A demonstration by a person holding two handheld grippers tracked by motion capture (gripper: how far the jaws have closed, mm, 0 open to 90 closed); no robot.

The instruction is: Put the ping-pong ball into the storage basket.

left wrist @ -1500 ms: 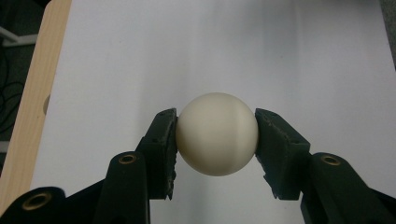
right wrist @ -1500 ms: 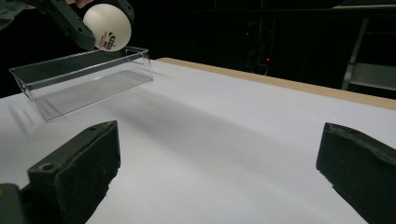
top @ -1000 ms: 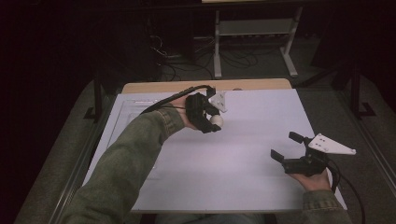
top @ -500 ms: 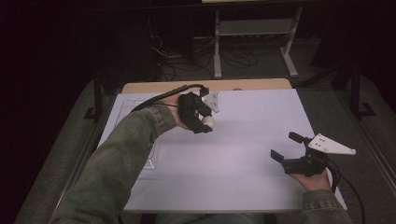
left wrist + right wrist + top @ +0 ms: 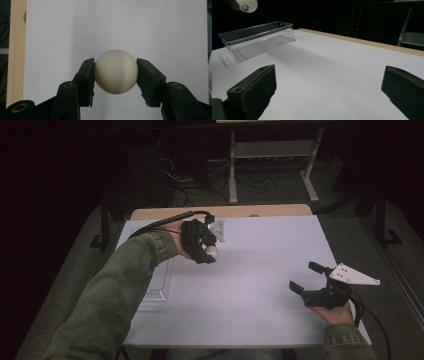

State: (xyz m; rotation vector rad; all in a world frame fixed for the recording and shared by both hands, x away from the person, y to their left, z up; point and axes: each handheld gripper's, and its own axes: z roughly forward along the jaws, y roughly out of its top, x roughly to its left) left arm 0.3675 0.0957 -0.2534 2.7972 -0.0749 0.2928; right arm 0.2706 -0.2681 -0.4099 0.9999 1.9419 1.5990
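I am holding a cream ball (image 5: 116, 72) in my left claw (image 5: 207, 251), both jaws pressing on its sides, one on each flank. I am carrying it clear above the white table (image 5: 260, 270), over the far left part, near the wooden edge (image 5: 15, 50) at the back. Just to the left of that hand, a clear plastic bin (image 5: 257, 40) is sitting on the table, partly hidden under my green sleeve (image 5: 115, 295) in the high view. My right claw (image 5: 307, 279) is hanging wide apart with nothing between its jaws, low over the near right corner, well away from the ball and the bin.
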